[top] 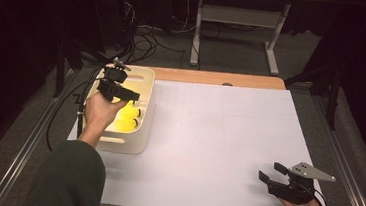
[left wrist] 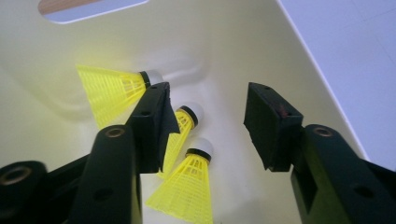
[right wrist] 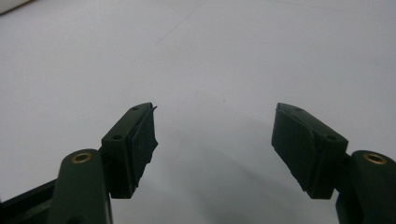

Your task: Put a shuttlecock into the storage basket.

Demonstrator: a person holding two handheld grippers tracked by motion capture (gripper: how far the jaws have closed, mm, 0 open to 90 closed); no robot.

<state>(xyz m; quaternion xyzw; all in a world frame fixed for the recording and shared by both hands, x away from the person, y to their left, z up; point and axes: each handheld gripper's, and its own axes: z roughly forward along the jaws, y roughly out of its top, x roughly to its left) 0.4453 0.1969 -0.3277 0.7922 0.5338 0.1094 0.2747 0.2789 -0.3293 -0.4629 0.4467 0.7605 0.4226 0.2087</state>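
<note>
At the left edge of the bench (top: 218, 136), a cream plastic bin (top: 140, 134) holds 3 yellow shuttlecocks (left wrist: 187, 186) lying on its floor with their white cork tips pointing toward the far wall. The left hand-held gripper (left wrist: 210, 126) hangs inside the bin just above them, jaws spread wide and gripping nothing; its left jaw hides part of the middle shuttlecock, and the bin's walls close in on both sides. A cutout handle shows in the far wall. The middle of the white bench is bare. Near the front right corner, well apart from the bin, the right hand-held gripper (top: 272, 173) sits low over the bench, jaws wide and holding nothing.
</note>
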